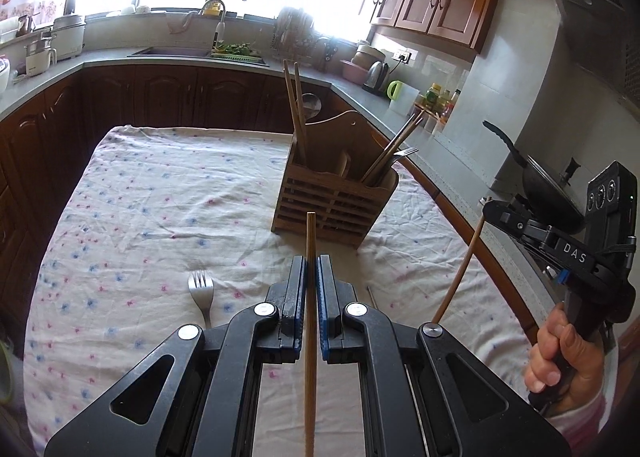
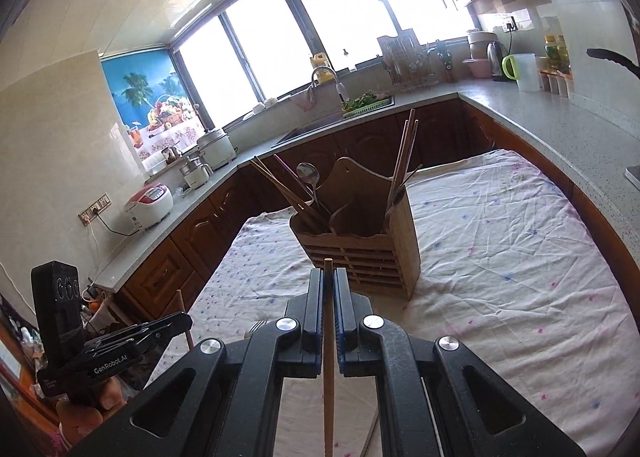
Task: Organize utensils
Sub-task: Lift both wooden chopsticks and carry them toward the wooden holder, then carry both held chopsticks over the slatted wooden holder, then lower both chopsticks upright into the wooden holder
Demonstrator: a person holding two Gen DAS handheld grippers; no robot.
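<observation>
The left gripper (image 1: 311,269) is pinching a wooden chopstick (image 1: 310,321) that runs lengthwise between its blue pads, the tip poking out just beyond the fingertips toward the wooden utensil holder (image 1: 336,197). The holder stands upright on the flowered tablecloth (image 1: 160,193), a little farther off and slightly right of the left gripper. In its left compartment stand two wooden chopsticks (image 1: 296,105); its right compartment holds darker chopsticks and a fork (image 1: 404,155) leaning right.

The right gripper (image 2: 328,285) is likewise clamped on a second wooden chopstick (image 2: 329,357), gripped along its length, its tip reaching just past the fingertips and pointing at the near face of the holder directly ahead. In the left wrist view this gripper hangs at the right, past the table's edge, with its chopstick slanting down toward the cloth.

A metal fork (image 1: 202,293) lies flat on the cloth, near and to the left of the left gripper, tines pointing far
</observation>
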